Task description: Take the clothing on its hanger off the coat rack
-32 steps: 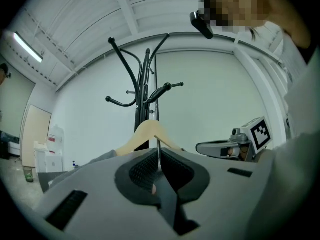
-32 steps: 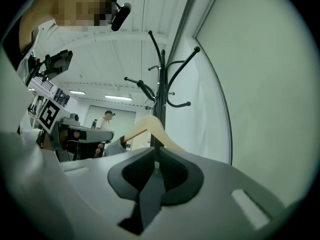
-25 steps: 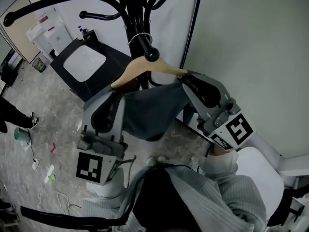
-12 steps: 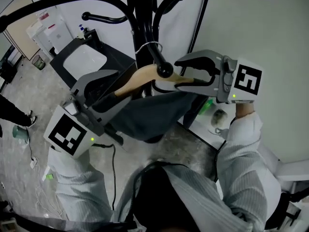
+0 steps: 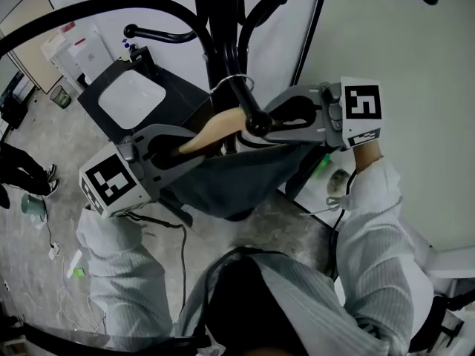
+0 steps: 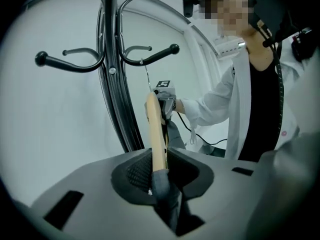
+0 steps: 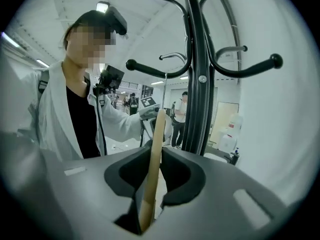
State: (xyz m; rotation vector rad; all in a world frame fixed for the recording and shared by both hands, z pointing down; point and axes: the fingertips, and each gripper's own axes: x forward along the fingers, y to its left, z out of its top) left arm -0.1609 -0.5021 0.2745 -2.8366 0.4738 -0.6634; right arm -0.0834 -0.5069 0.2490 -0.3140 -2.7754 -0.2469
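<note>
A wooden hanger (image 5: 211, 127) carrying a grey garment (image 5: 230, 176) hangs by its wire hook (image 5: 236, 80) on a ball-tipped peg of the black coat rack (image 5: 223, 28). My left gripper (image 5: 178, 150) sits on the hanger's left end; its jaws have just been closing. In the left gripper view the wood (image 6: 156, 129) and a fold of grey cloth (image 6: 162, 189) are pinched between the pads of that gripper (image 6: 159, 171). My right gripper (image 5: 278, 121) has also just been closing on the right end, and in the right gripper view the wood (image 7: 156, 139) is clamped in it (image 7: 152, 179).
The rack's curved arms (image 7: 197, 84) spread overhead and around both grippers. A pale wall stands close on the right. A black table with a white sheet (image 5: 130, 95) stands behind the rack, with cables on the floor (image 5: 82, 288) at the left. A bystander's feet (image 5: 22, 173) show at the far left.
Both grippers have risen from beside the garment to the hanger's two ends, and their jaws have narrowed round the wood. The hanger still hangs on its peg.
</note>
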